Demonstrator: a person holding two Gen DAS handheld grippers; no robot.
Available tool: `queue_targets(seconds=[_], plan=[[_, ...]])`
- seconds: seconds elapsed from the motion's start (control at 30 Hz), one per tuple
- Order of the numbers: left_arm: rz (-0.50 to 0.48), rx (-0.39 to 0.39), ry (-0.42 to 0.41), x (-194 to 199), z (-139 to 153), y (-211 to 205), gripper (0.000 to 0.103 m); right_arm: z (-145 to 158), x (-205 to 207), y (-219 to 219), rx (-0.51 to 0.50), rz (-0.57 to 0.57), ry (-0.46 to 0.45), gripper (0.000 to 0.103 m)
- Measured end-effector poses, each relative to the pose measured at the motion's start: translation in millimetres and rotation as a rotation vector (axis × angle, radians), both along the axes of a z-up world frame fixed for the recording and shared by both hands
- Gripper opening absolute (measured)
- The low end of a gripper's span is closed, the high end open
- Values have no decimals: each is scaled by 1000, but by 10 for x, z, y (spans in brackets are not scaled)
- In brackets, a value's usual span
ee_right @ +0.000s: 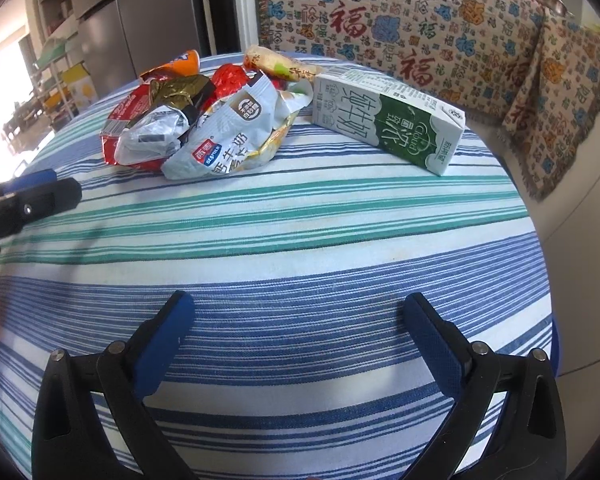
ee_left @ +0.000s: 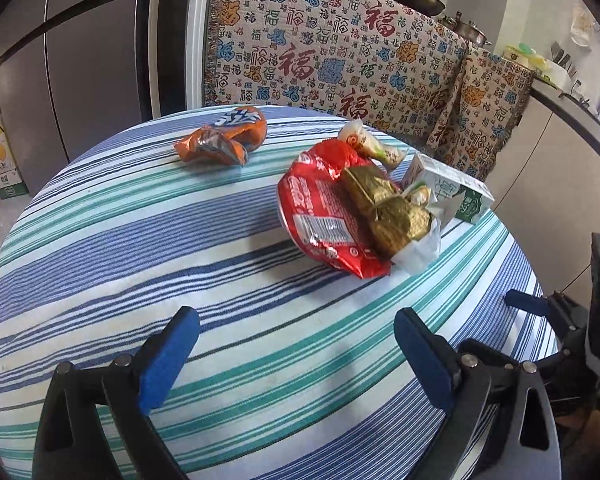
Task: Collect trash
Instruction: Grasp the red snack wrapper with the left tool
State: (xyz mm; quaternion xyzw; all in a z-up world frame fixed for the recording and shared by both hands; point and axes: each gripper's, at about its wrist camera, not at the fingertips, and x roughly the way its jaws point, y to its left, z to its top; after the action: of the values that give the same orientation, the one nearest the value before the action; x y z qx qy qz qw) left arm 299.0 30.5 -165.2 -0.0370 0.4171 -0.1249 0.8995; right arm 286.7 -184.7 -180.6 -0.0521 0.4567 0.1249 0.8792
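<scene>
So, trash only partly gathered. On the striped tablecloth (ee_left: 260, 340) a heap sits toward the far right: red snack bag (ee_left: 324, 216) underneath, gold foil wrapper (ee_left: 388, 208) on top of it, silver-white milk-candy wrapper (ee_right: 228, 136) against them, a small cream wrapper (ee_left: 374, 144) at the far edge. Green-and-white milk carton (ee_right: 388, 120) lies on its side just beside the heap, touching or nearly touching it in the left view. Orange snack bag (ee_left: 224, 136) lies crumpled, apart from the pile on the left in the left view; that one likely still needs bringing in.

No bin, bag or other trash container shows in either view, so nothing is in a container yet. The heap just rests on the cloth. Judged stage: consolidating, disposal not started.

Left gripper (ee_left: 296, 344) spread wide, nothing between the jaws, hovering over bare cloth short of the heap. Right gripper (ee_right: 300, 332) also spread wide and empty, over bare cloth in front of the carton. Both near the table's front edge, neither touching any trash.
</scene>
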Motion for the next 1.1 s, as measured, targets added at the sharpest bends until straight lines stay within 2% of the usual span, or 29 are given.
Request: queue_targets(seconds=[0.17,0.3,0.4,0.47,0.5,0.53,0.7,0.8,0.9,1.0,1.1], plan=[[-6,-29,-23,172,208,3,99,-4,5,4,0,0,0,103],[3,-57,14,457,194,5,99,-3,6,2,0,0,1,103],[-7,-152,73,680,61,60,98,2,0,-4,0,0,1,103],[-34,-245,97,736,-2,104,79,3,0,-5,0,0,1,103],[-48,-273,112,754,-33,110,54,3,0,-4,0,0,1,103],[-55,-283,123,758,-58,109,36,1,4,-1,0,0,1,103],[-75,-319,104,563,13,146,27,1,5,-2,0,1,1,103],[-100,-260,98,290,147,188,19,6,-1,-5,0,1,2,103],[-116,-117,46,-72,316,205,19,3,4,0,-1,1,2,103],[-128,-2,36,-351,390,161,19,4,4,-3,0,1,2,103],[-120,38,64,-465,396,156,19,9,-4,-9,3,3,2,103]])
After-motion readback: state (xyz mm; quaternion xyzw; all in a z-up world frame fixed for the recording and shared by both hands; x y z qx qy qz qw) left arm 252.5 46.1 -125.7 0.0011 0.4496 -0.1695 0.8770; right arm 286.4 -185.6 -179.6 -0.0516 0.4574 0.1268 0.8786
